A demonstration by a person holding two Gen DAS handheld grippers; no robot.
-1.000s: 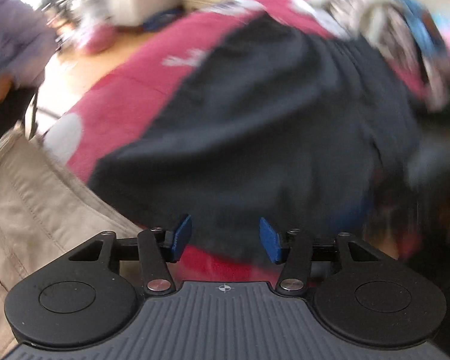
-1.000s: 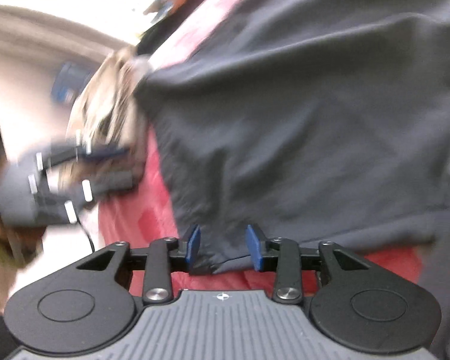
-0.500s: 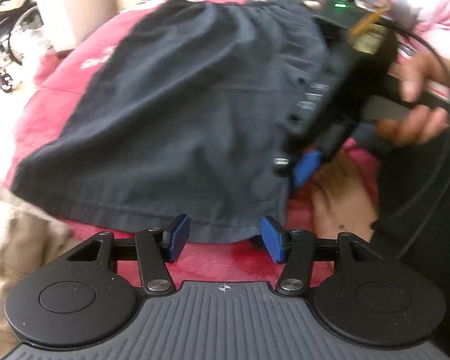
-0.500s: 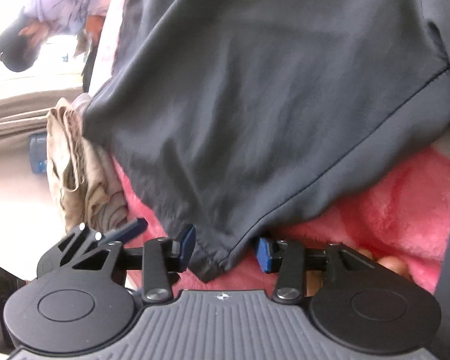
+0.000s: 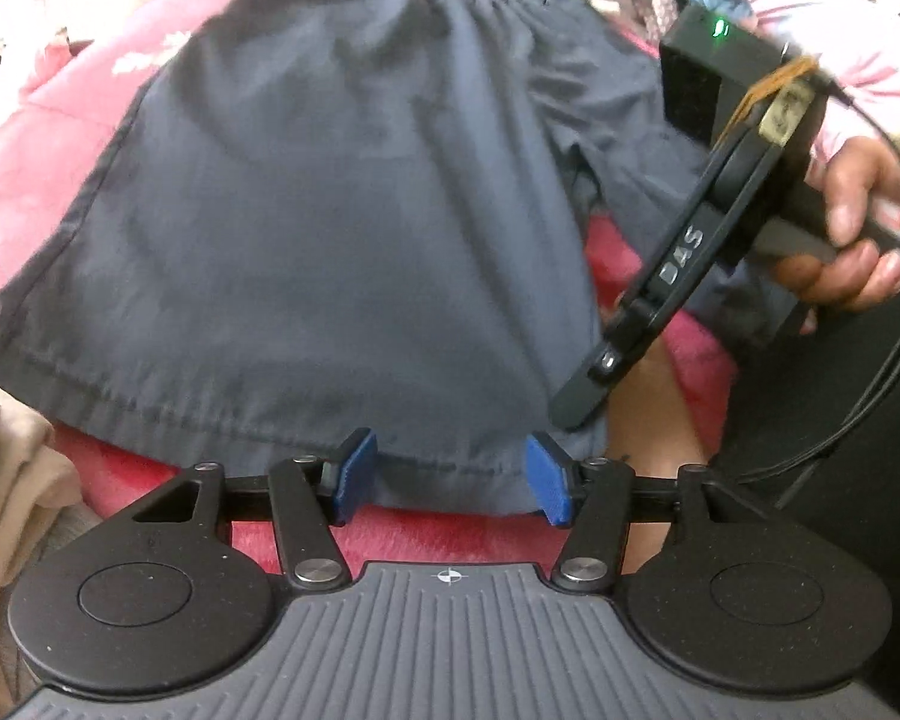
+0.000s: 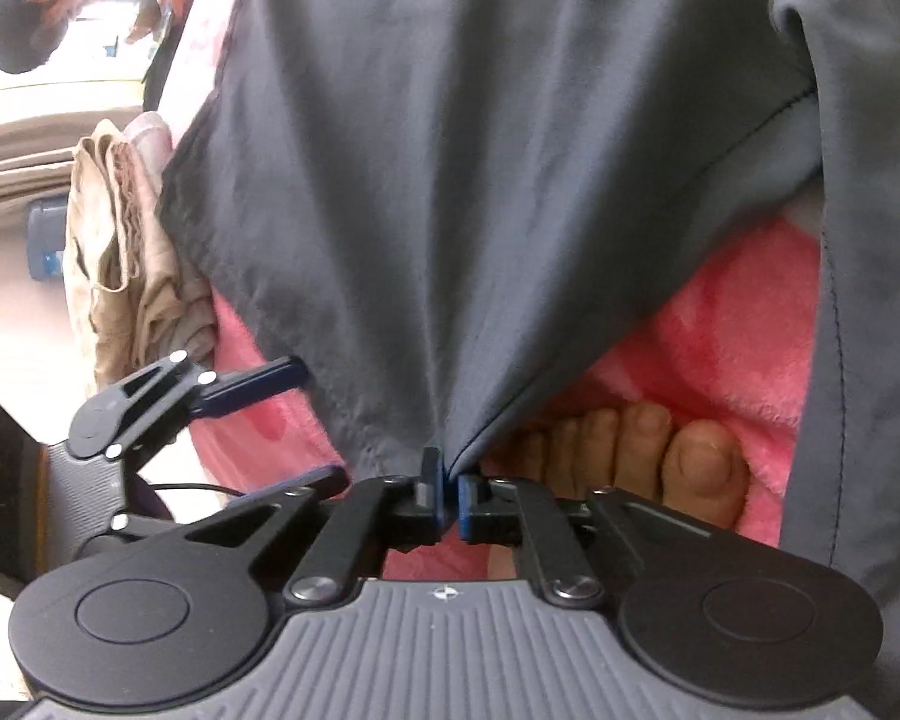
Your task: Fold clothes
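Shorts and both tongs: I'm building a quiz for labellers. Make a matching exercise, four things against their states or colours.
1. right tongs
2. left tongs
3. dark shorts
4. tan garment

a. crumpled beside the shorts
b. spread on the pink blanket
c. just closed, pinching the hem
d. open, hem between the pads

Pairs: 1-c, 2-d, 3-b, 4-a

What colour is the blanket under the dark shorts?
Pink blanket, clearest in the right wrist view, under the shorts.
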